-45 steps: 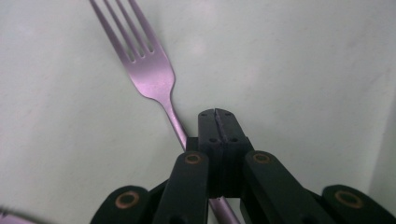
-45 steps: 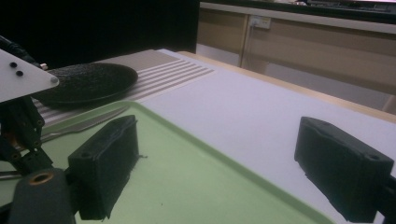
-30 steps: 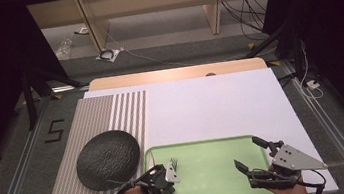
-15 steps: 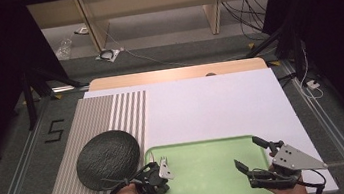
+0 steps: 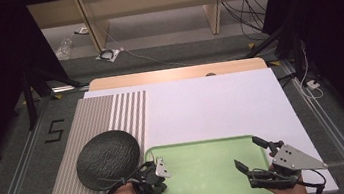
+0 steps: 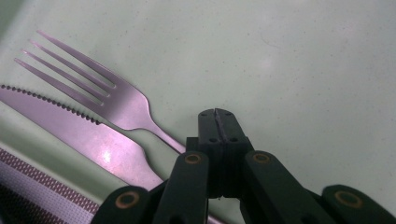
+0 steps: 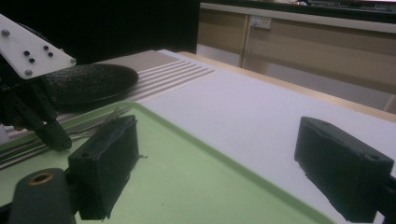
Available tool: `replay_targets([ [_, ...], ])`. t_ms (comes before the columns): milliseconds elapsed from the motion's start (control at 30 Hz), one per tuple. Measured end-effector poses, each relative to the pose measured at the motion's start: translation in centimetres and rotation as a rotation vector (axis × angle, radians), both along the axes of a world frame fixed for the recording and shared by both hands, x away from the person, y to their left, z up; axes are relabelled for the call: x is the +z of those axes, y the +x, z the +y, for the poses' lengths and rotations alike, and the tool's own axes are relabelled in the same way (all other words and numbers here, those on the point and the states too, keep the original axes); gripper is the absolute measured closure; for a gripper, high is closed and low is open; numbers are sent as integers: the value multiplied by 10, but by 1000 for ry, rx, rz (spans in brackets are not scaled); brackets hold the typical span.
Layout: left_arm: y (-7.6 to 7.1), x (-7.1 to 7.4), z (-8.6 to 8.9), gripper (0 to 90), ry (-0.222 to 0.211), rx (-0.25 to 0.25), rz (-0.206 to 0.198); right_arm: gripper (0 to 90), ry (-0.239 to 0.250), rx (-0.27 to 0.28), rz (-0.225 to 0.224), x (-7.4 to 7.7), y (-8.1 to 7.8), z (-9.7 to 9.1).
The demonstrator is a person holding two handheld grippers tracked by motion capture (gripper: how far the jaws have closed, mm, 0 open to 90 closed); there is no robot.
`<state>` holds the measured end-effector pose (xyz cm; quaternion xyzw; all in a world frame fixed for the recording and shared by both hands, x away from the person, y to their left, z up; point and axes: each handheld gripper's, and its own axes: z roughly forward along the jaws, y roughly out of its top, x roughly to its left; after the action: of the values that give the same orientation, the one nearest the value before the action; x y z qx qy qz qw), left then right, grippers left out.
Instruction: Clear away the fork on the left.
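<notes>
A steel fork (image 6: 109, 93) and a serrated knife (image 6: 79, 130) lie side by side on the green tray (image 5: 205, 173), along its left edge. My left gripper (image 6: 217, 116) hangs close over the tray with its jaws shut tip to tip; nothing shows between the tips. The fork's handle runs under its body. A hand holds the left gripper (image 5: 154, 179) at the tray's near left corner, and it also appears in the right gripper view (image 7: 35, 121). My right gripper (image 7: 224, 168) stands open and empty low over the tray's right side (image 5: 249, 152).
A black textured plate (image 5: 107, 158) rests on the striped placemat (image 5: 107, 115) left of the tray. A white sheet (image 5: 211, 107) covers the table behind the tray. Shelving and cables stand on the floor beyond the far edge.
My left gripper has shifted slightly to the left near the tray's left edge. The right gripper has stayed where it was.
</notes>
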<state>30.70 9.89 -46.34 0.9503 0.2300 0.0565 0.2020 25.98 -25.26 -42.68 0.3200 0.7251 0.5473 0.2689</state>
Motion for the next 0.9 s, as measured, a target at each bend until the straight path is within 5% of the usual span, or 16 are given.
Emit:
replay_targets([
  [467,0,5,5,812,-15,16,-10,145,1,1,0,0,0,0],
  [600,5,17,14,704,-103,57,-18,144,0,0,-2,0,0,0],
  [900,17,42,49,337,-288,247,-125,144,0,-1,-3,0,0,0],
])
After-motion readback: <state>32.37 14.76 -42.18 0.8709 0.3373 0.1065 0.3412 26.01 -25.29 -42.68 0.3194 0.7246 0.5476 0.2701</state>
